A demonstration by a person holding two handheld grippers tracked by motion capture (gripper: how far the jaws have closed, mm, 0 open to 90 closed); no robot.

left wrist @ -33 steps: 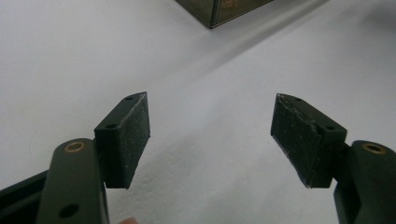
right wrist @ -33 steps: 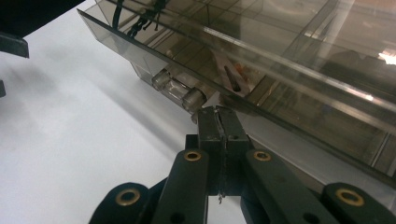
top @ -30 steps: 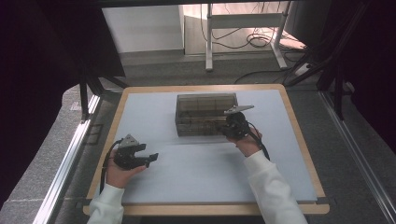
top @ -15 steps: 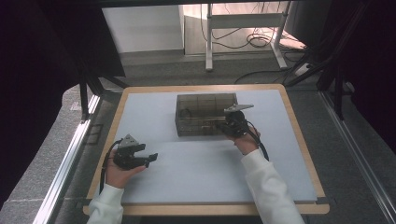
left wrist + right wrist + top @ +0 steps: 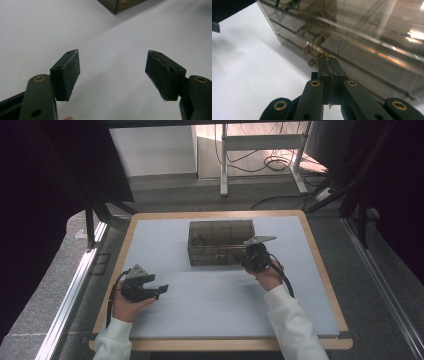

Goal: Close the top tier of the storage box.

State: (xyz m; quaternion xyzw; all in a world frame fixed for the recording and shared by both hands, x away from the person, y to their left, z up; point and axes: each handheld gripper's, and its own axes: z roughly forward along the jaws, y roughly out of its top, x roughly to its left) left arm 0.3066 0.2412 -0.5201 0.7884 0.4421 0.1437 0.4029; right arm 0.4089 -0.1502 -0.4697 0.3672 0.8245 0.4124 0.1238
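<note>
A white mat on the wood-rimmed table (image 5: 320, 270) is seen from above, and on its far half a smoky, see-through plastic box (image 5: 220, 237) with inner compartments is set, well apart from every edge. The right gripper (image 5: 246, 259) is held at the box's near long side, close to its right corner; in the right gripper view its jaws are pressed together at the tips (image 5: 329, 65), which lie against the box wall (image 5: 367, 50) beside what looks like a small metal fitting, a screw or a latch (image 5: 317, 48). Whether anything thin is pinched between the pads cannot be told; only a fine seam is seen there. The left gripper (image 5: 161, 288) is kept low over the mat near the left front, far from the box, with its jaws spread wide and nothing between them, as the left gripper view shows, where a corner of the box (image 5: 120, 4) is seen at the top edge. The main risk is judged to be that the box, which is braced by nothing, would be pushed or skidded across the smooth mat if the closed tips were driven harder against its wall. A lid or flap might also be levered up only at one corner and twisted. The small fitting could be slipped off by the narrow tips, and loose parts inside could be shaken between compartments.
</note>
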